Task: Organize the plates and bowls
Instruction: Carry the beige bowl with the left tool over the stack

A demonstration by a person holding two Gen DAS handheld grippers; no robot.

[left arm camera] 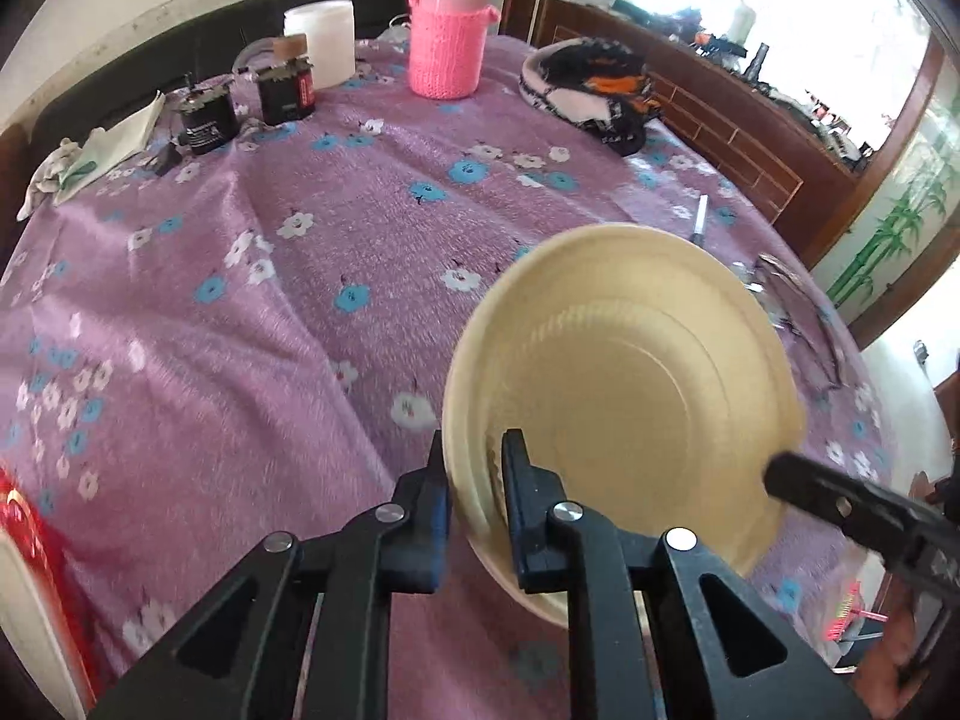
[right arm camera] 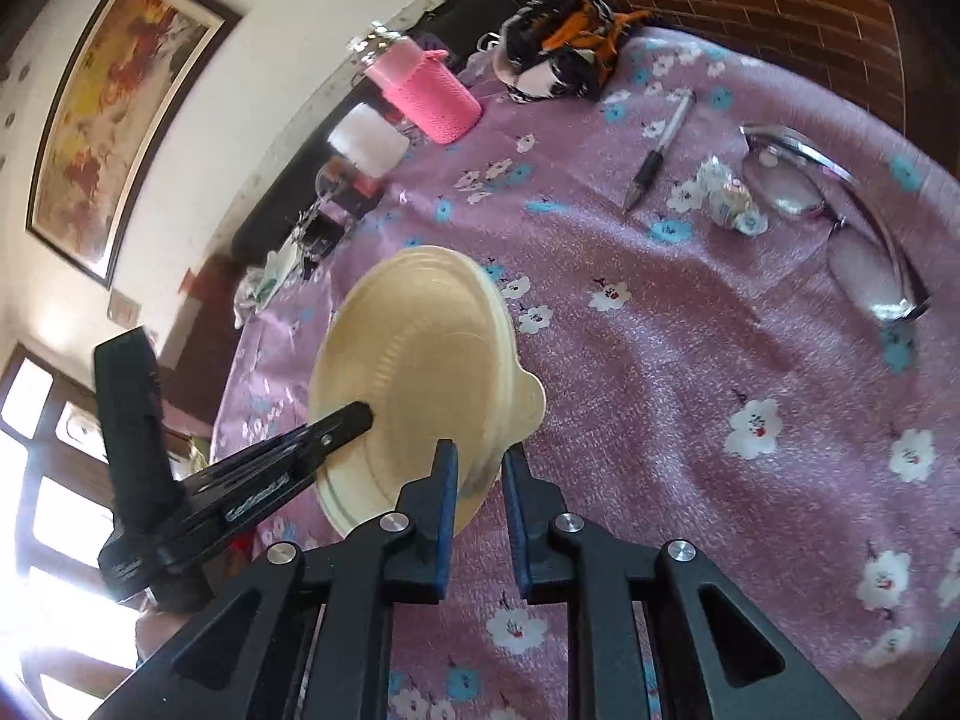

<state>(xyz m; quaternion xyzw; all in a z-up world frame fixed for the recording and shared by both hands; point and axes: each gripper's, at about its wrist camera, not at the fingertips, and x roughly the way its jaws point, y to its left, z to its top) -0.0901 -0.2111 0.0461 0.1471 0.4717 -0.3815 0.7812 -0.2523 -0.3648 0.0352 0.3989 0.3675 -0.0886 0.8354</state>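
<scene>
A cream plastic bowl (left arm camera: 630, 396) hangs tilted above the purple flowered tablecloth (left arm camera: 240, 312), its hollow side facing the left wrist camera. My left gripper (left arm camera: 474, 450) is shut on the bowl's rim, one finger inside and one outside. My right gripper (right arm camera: 480, 456) is shut on the rim at the opposite side, next to a small tab on the bowl (right arm camera: 420, 360). The right gripper's finger (left arm camera: 780, 471) shows at the bowl's right edge in the left wrist view. In the right wrist view the left gripper (right arm camera: 360, 414) reaches in from the left.
At the table's far side stand a bottle in a pink knitted sleeve (left arm camera: 447, 42), a white container (left arm camera: 321, 42) and two dark jars (left arm camera: 285, 87). A patterned cloth bundle (left arm camera: 591, 84), a pen (right arm camera: 657, 150), glasses (right arm camera: 840, 216) and a red box (left arm camera: 18, 540) also lie around.
</scene>
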